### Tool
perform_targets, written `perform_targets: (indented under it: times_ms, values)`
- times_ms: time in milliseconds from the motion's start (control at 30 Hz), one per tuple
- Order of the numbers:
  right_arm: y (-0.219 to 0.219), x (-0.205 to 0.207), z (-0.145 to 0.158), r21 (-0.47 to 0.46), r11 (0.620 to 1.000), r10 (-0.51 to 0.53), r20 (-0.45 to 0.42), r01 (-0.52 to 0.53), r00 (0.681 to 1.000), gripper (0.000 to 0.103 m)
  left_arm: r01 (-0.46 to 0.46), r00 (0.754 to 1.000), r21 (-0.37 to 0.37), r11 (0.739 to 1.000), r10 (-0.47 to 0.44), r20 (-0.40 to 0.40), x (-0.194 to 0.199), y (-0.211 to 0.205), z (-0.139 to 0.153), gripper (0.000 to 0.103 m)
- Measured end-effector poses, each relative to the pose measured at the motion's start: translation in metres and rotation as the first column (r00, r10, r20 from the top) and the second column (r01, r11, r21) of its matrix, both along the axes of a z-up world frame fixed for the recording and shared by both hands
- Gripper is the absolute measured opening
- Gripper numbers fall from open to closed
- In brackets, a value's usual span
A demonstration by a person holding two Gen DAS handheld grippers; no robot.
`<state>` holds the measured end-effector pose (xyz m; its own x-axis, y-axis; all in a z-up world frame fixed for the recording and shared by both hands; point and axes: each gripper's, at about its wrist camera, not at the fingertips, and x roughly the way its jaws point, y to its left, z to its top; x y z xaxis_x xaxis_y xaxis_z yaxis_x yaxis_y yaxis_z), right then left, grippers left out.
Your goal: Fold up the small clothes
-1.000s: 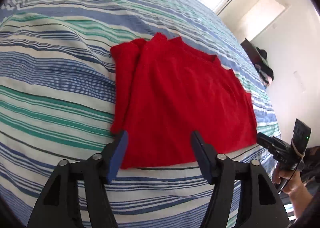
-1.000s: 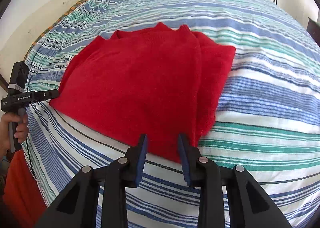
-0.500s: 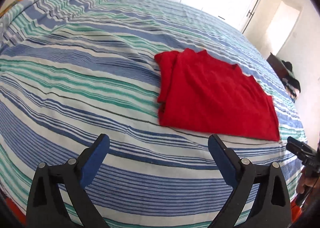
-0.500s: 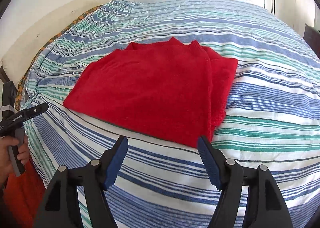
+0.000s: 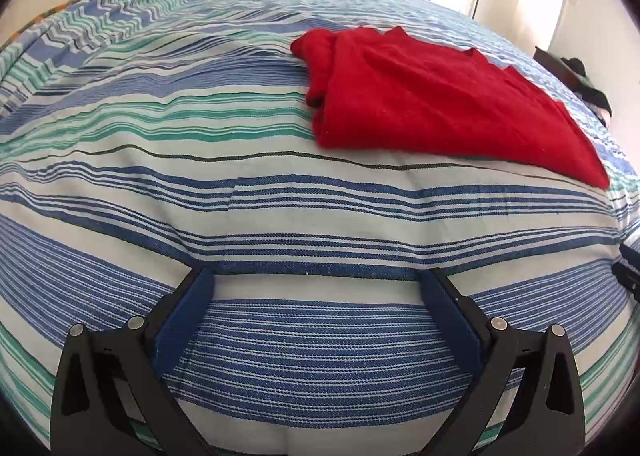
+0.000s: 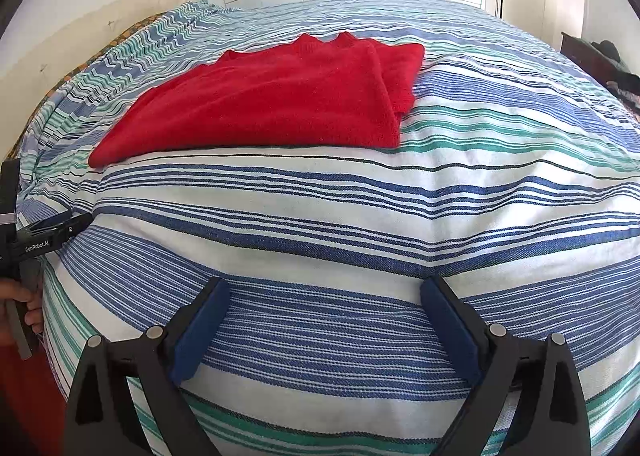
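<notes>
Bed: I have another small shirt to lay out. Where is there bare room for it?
The striped bedspread is bare between the red garment and the near edge under both grippers, left gripper, right gripper. More room lies right of the garment in the right wrist view. Only the garment's patch is taken.

garment (image 5: 440,103) on bed (image 5: 280,215), grippers before it
</notes>
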<state>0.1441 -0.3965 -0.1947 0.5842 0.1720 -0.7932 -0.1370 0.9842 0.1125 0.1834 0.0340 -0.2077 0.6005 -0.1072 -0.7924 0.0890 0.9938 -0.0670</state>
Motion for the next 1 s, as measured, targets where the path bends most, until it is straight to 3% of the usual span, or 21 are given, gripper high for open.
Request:
perform_targets:
  times_ms: [267,533,1000]
  values:
    - [0.012,0.000,-0.006,-0.059,0.998,0.004,0.009,-0.004,1.000,0.098,0.005,1.000,0.013,1.000,-0.005,0.019,-0.002,-0.001,-0.002,0.102]
    - [0.011,0.000,-0.008,-0.046,0.999,0.007,0.009,-0.007,1.000,0.098,0.003,1.000,0.030,1.000,-0.004,0.023,-0.002,-0.004,-0.003,0.102]
    - [0.017,0.008,-0.007,-0.094,0.996,-0.006,-0.072,-0.001,0.997,0.098,0.007,1.000,0.072,0.997,-0.007,0.001,-0.001,-0.008,-0.002,0.102]
